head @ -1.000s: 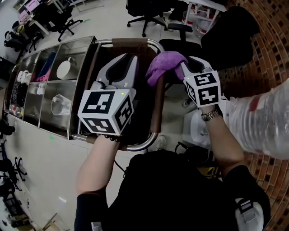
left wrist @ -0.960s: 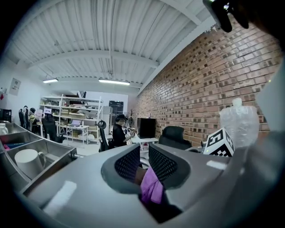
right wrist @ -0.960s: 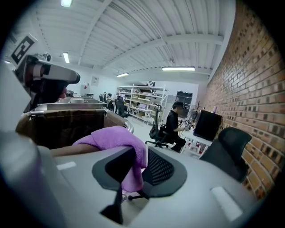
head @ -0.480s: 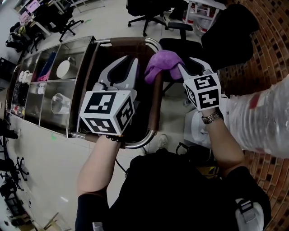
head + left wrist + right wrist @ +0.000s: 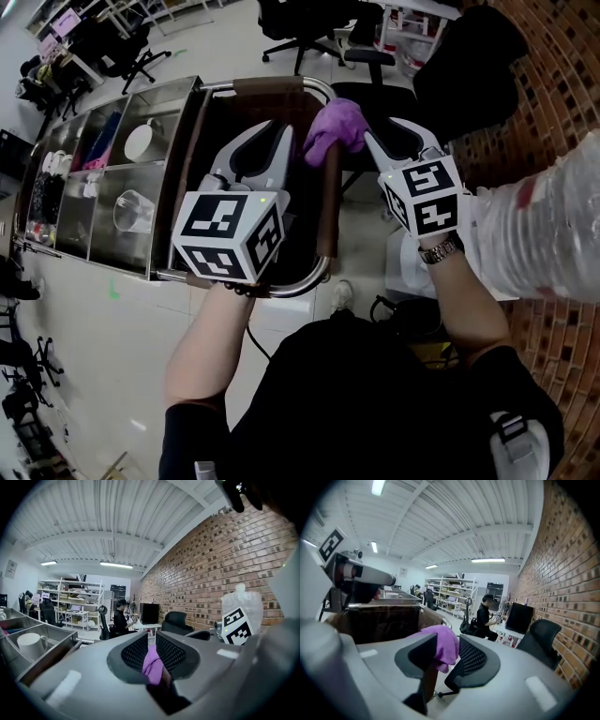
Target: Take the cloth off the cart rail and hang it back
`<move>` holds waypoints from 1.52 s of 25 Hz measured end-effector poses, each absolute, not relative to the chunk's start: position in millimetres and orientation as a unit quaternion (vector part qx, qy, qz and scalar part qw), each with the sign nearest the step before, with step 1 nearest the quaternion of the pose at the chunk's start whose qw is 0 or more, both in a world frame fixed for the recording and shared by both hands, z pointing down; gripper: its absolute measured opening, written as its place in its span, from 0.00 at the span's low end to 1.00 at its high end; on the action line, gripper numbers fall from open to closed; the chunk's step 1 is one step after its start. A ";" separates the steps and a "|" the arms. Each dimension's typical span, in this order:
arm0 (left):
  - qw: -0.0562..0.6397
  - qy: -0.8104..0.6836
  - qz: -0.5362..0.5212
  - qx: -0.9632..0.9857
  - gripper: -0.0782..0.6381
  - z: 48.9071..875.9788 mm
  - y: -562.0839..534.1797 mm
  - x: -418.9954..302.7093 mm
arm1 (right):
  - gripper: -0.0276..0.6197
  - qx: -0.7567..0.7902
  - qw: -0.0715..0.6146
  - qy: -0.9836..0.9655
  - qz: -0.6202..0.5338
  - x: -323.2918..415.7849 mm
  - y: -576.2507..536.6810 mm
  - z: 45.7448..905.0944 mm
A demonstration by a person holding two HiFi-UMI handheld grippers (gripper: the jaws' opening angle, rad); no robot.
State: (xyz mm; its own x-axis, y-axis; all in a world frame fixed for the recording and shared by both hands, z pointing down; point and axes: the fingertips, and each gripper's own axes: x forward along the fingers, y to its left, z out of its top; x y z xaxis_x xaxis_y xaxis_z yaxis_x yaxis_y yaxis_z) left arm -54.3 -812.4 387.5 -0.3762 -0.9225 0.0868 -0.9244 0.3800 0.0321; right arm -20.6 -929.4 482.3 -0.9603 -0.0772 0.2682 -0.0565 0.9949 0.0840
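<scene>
A purple cloth (image 5: 336, 125) lies bunched over the far right part of the cart's brown-wrapped rail (image 5: 326, 211). My right gripper (image 5: 384, 133) is just right of it. Its jaws have just been opening and stand apart. In the right gripper view the cloth (image 5: 443, 646) shows at the fingertips (image 5: 423, 652), and the pads do not press on it. My left gripper (image 5: 265, 133) hovers inside the rail loop, left of the cloth. Its jaws keep a narrow gap with nothing in it. Through that gap the cloth (image 5: 152, 663) shows farther off.
The steel cart (image 5: 169, 94) holds bins with a white cup (image 5: 141, 141) and a clear cup (image 5: 127, 211). Office chairs (image 5: 300, 19) stand beyond the rail. A brick wall (image 5: 553, 103) and a clear plastic bag (image 5: 544, 234) are on the right. A seated person (image 5: 485, 611) is far off.
The right gripper's jaws have opened and let go of the cloth, which now rests on the rail. The right gripper has drawn back a little towards me.
</scene>
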 end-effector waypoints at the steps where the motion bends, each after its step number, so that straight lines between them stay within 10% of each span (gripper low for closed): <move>1: 0.043 -0.827 0.010 0.560 0.19 384.9 -807.6 -49.8 | 0.26 0.031 0.128 -0.991 -0.041 -16.7 -919.7 473.5; 13: 0.006 -0.798 -0.005 0.603 0.11 346.9 -728.6 23.8 | 0.04 0.031 0.025 -0.996 -0.076 57.6 -803.3 391.2; 38: -0.069 -0.766 -0.008 0.639 0.11 328.0 -578.6 177.6 | 0.04 0.021 -0.046 -0.995 -0.082 197.6 -605.5 338.2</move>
